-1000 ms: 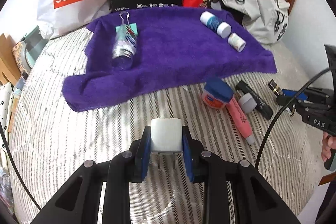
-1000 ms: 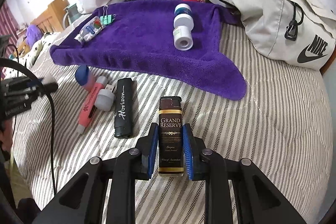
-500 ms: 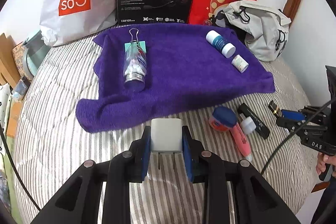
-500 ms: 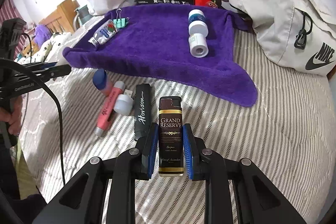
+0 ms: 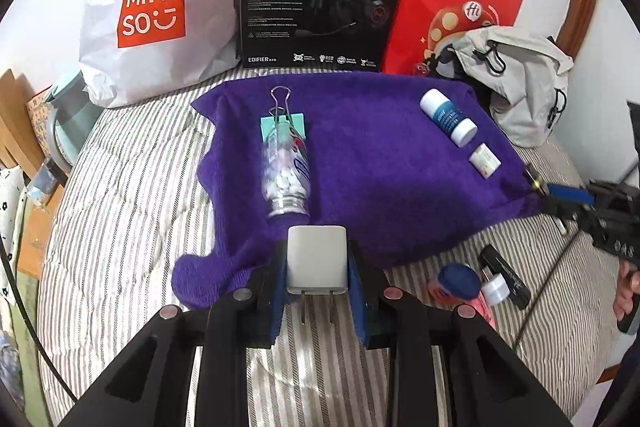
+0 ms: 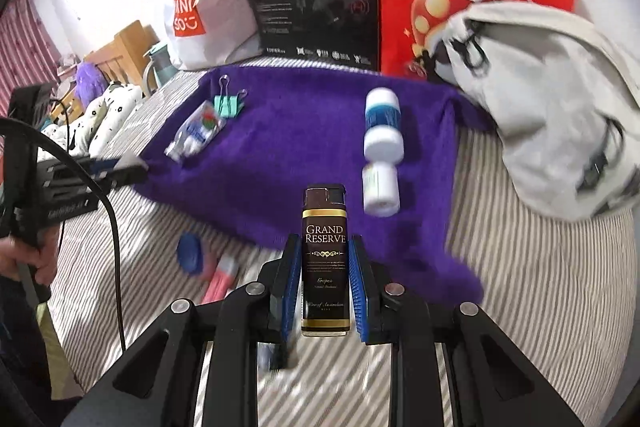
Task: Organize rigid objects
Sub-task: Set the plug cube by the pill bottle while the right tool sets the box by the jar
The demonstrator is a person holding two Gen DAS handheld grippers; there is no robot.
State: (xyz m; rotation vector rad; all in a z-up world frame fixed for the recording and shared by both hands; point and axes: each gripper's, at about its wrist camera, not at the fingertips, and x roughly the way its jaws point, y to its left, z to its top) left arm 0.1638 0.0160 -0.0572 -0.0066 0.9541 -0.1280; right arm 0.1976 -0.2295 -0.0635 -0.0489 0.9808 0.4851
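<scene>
Right now you hold one item in each gripper above the striped bed (image 5: pixel 120 227), both aimed at the purple towel (image 5: pixel 380 167) that seems to serve as the collecting spot. Your left gripper (image 5: pixel 317 291) is clamped on the white plug adapter (image 5: pixel 317 261) by its flat sides, prongs pointing back toward you, so the smooth body leads and can be set down without the pins catching the pile. Your right gripper (image 6: pixel 324 279) is closed on the dark Grand Reserve lighter (image 6: pixel 325 259), gripped low on its long sides so most of its length juts forward over the towel's near edge. On the towel, the pill bottle (image 5: pixel 286 171) lies at about 11 o'clock from the adapter, lengthwise, with the teal binder clip (image 5: pixel 282 119) just beyond it; the blue-and-white bottle (image 5: pixel 448 117) and the small white jar (image 5: pixel 485 159) sit at 1 o'clock, near each other in a row. That layout suggests things are being lined up in groups, leaving the towel's middle free. Off the towel at 3 o'clock in the left view, a blue-capped jar (image 5: pixel 458 281), a small white cap (image 5: pixel 495 289) and a black stick (image 5: pixel 504 277) wait on the bed. The soft bedding gives underneath, so place each piece flat rather than on end.
</scene>
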